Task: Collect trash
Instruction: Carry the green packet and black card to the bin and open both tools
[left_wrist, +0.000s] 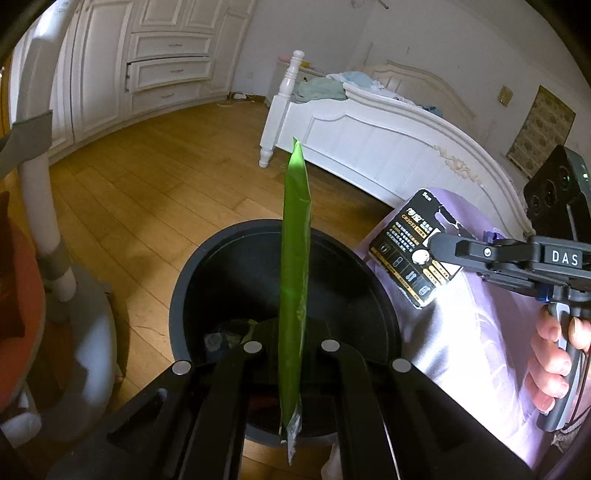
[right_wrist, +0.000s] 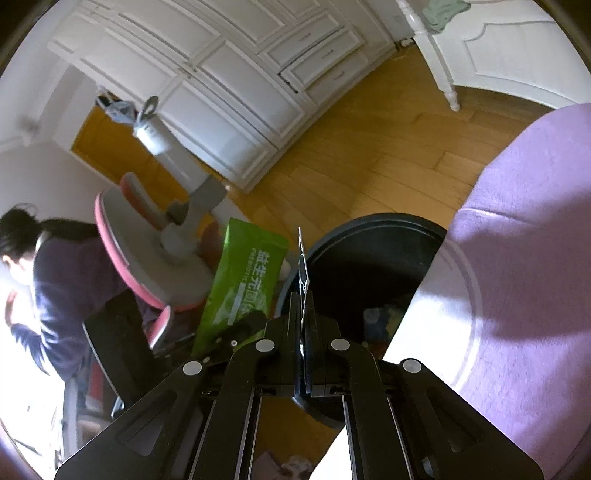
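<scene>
Right now both grippers hang over a round black bin (left_wrist: 258, 258) that stands on the wooden floor (left_wrist: 147, 177). Clenched tight, the left gripper (left_wrist: 291, 373) grasps a long green packet (left_wrist: 293, 258) by its lower end; seen edge-on from the left wrist, the packet rises toward twelve o'clock across the bin's dark mouth. From the right wrist the same packet (right_wrist: 243, 277) shows its printed face at about ten o'clock from the jaws, just beside the bin's rim (right_wrist: 369, 221).

The right gripper (right_wrist: 303, 295) is also clamped shut, pinching a thin black card (right_wrist: 303, 266) that stands edge-on between its fingers. In the left wrist view that card (left_wrist: 410, 254) shows gold print on a black face at three o'clock, held in the right gripper (left_wrist: 434, 247) beside the bin, over a purple cloth (left_wrist: 472, 314). A hand (left_wrist: 554, 354) wraps the gripper's handle at four o'clock.

Some scraps (left_wrist: 225, 336) already lie at the bottom of the bin. A white bed (left_wrist: 369, 147) stands at one o'clock, white cupboards (left_wrist: 155, 62) at eleven o'clock.
</scene>
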